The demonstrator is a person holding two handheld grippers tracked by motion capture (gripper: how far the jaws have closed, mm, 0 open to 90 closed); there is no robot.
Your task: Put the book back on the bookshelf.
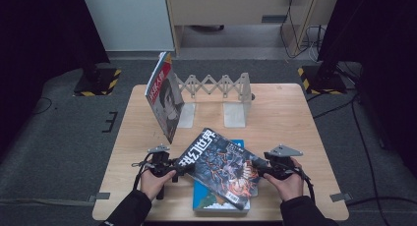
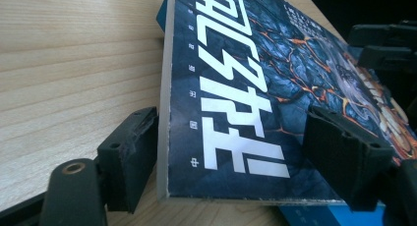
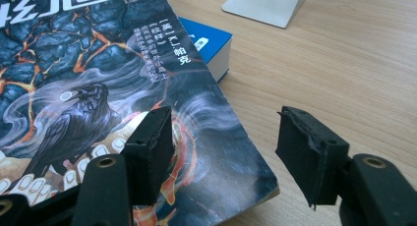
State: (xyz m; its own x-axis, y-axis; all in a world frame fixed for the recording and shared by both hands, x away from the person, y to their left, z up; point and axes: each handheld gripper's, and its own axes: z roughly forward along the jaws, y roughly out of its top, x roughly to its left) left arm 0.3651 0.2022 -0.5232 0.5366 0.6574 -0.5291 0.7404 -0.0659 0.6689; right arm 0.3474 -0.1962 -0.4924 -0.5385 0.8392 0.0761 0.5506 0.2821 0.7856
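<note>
Listing, largest first and placed against the expanding bookend rack (image 1: 216, 86): 1 wooden table (image 1: 285, 113), carrying the rack along its far edge. 1 portrait-cover magazine (image 1: 164, 96), standing tilted against the rack's left end plate. 1 dark magazine (image 1: 219, 166) with a lava-and-raven cover, well in front of the rack near the table's front edge, lying askew on top of 1 blue book (image 1: 216, 201); its spine edge (image 2: 164, 113) appears raised off the wood, though how far cannot be told. 1 blue book, flat on the table beneath it, corner showing (image 3: 206, 42) beyond the magazine's far edge. 1 left gripper (image 1: 167, 168), in the person's left hand (image 1: 153, 183), in front of the rack's left end: jaws spread wide and straddling the dark magazine's spine corner, 1 pad (image 2: 129, 157) against or just beside the spine and the other (image 2: 344, 155) over the cover, not yet pinching. 1 right gripper (image 1: 268, 168), in the right hand (image 1: 290, 184), in front of the rack's right end: jaws wide apart, 1 pad (image 3: 150, 147) resting over the cover near its lower corner, the other (image 3: 307, 152) out over bare wood. Step judged in hand: taking hold of the dark magazine from both sides. Next move judged to call for closing 1 or both sets of jaws across the magazine's thickness, lifting it clear of the blue book without dragging that along, turning it upright, and carrying it back to the open slot of the rack.
</note>
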